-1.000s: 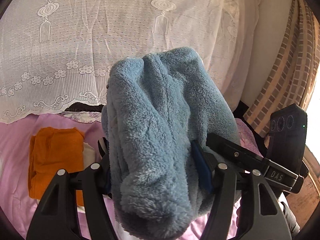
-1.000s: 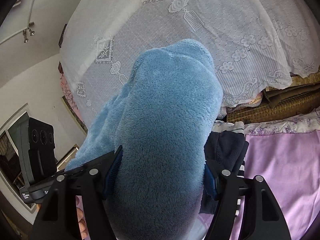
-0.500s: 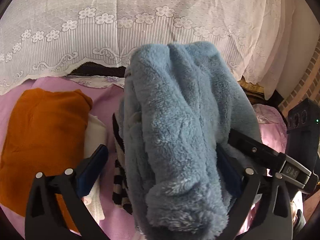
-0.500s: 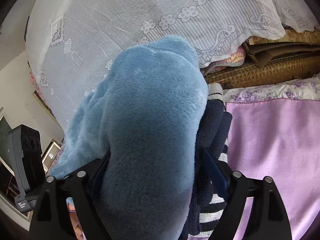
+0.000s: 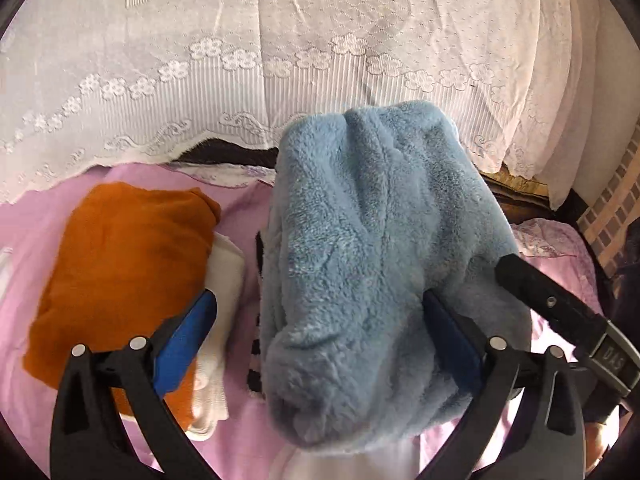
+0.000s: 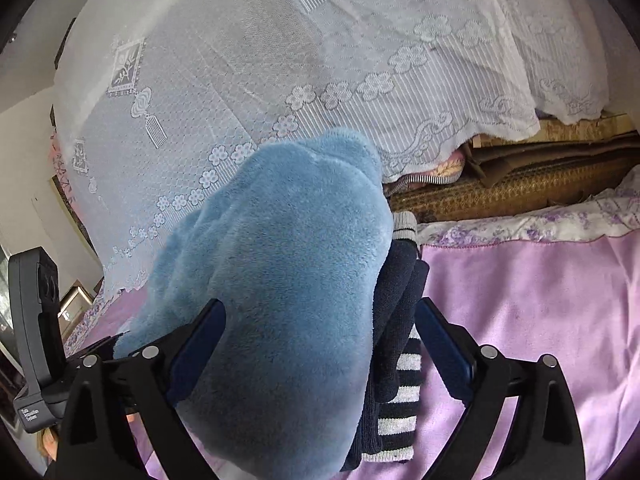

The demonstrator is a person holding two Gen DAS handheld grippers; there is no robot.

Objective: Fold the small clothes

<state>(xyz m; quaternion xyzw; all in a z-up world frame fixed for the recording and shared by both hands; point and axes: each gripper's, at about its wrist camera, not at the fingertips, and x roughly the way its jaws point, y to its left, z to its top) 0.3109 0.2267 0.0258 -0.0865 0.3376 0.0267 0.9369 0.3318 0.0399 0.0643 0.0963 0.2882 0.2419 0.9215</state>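
Left gripper (image 5: 320,344): standing wide, its jaws having just been opening; the blue fleece garment (image 5: 372,264) is lying between them, the left blue pad (image 5: 184,344) showing clear of the fabric with a gap, the right pad (image 5: 448,344) sitting against or just beside the fleece, contact not clear.
Right gripper (image 6: 320,344): also spread wide, its jaws having just been opening further; the same fleece (image 6: 280,312) is filling the left part of the gap, the left pad (image 6: 196,344) lying at the fabric's edge, the right pad (image 6: 444,344) standing apart from it.
Blue fleece garment: bunching in a thick folded mound, resting over the navy striped garment (image 6: 396,376) on the pink bedsheet (image 6: 540,312).
Navy striped garment: lying under and just to the right of the fleece in the right wrist view, its grey and dark stripes showing below.
Orange folded garment (image 5: 120,280): sitting on the sheet to the left of the fleece, on a white cloth (image 5: 224,292).
White lace cover (image 5: 280,60): hanging behind, draping over stacked bedding.
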